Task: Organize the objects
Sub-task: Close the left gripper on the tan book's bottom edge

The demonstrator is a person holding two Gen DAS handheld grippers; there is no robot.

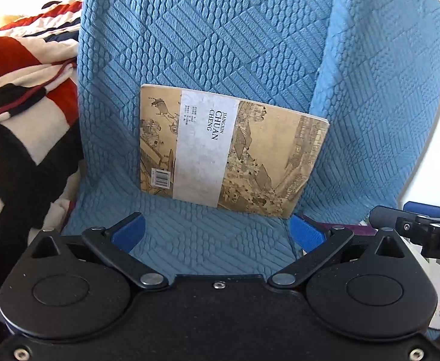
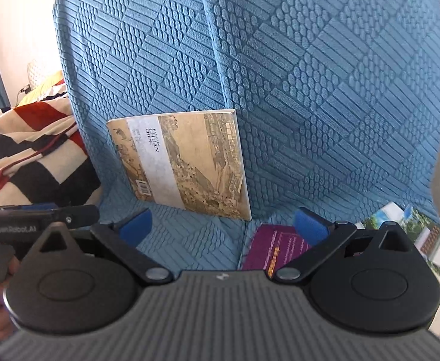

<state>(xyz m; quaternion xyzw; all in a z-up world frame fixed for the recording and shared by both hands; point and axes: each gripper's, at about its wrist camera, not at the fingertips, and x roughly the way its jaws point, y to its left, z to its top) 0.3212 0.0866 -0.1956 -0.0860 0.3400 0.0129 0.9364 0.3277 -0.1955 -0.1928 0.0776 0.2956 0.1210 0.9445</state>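
A tan book (image 1: 229, 153) with an old painting and a white band reading "Chuan Cheng" stands leaning against the blue-covered chair back (image 1: 220, 30); it also shows in the right wrist view (image 2: 184, 162). My left gripper (image 1: 217, 234) is open and empty, just in front of the book's lower edge. My right gripper (image 2: 223, 225) is open and empty, its right finger above a purple book (image 2: 274, 249) lying on the seat. A colourful booklet (image 2: 415, 234) lies at the far right.
A striped red, black and cream blanket (image 1: 18, 96) lies to the left of the chair, also in the right wrist view (image 2: 30, 156). The other gripper shows at each view's edge (image 1: 415, 225), (image 2: 24, 225). The blue textured cover (image 2: 310, 90) drapes seat and back.
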